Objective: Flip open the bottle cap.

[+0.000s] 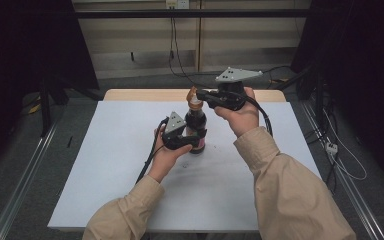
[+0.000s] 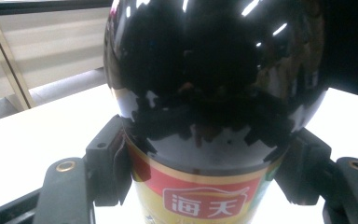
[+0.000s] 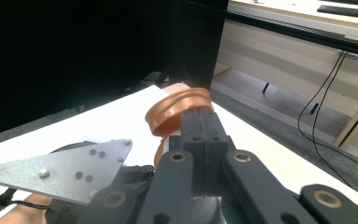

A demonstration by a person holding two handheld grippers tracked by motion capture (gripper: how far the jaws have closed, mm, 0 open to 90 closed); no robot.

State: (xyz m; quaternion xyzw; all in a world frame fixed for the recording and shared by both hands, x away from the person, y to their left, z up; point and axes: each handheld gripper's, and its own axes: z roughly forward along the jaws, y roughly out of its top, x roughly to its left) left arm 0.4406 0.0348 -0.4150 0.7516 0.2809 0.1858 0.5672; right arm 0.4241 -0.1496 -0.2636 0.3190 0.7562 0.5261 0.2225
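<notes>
Currently: bottle clamped low, cap lid pinched high

Currently the dark sauce bottle (image 1: 196, 131) stands upright on the white table (image 1: 105, 165), near the table's centre and slightly toward 12 o'clock. Left gripper (image 1: 190, 141) comes in from 8 o'clock of the bottle and grips its lower body: in the left gripper view both black pads press the bottle's sides at the top edge of the red and gold label (image 2: 205, 196), jaws closed as far as the bottle's width allows. Bottle fills the middle of that view, glossy black above the label.

Right gripper (image 1: 202, 96) sits above, reaching toward 9 o'clock from the right hand (image 1: 240, 115) to the bottle's top. Its jaws are fully together, pinching the flipped-up lid of the orange cap (image 3: 179, 109); in the right gripper view the lid stands tilted just past the closed fingertips, with the rest of the cap below it. Left gripper's grey plate (image 3: 58, 170) shows at 8 o'clock in that view.

Both forearms in beige sleeves (image 1: 290, 195) enter from 6 o'clock
</notes>
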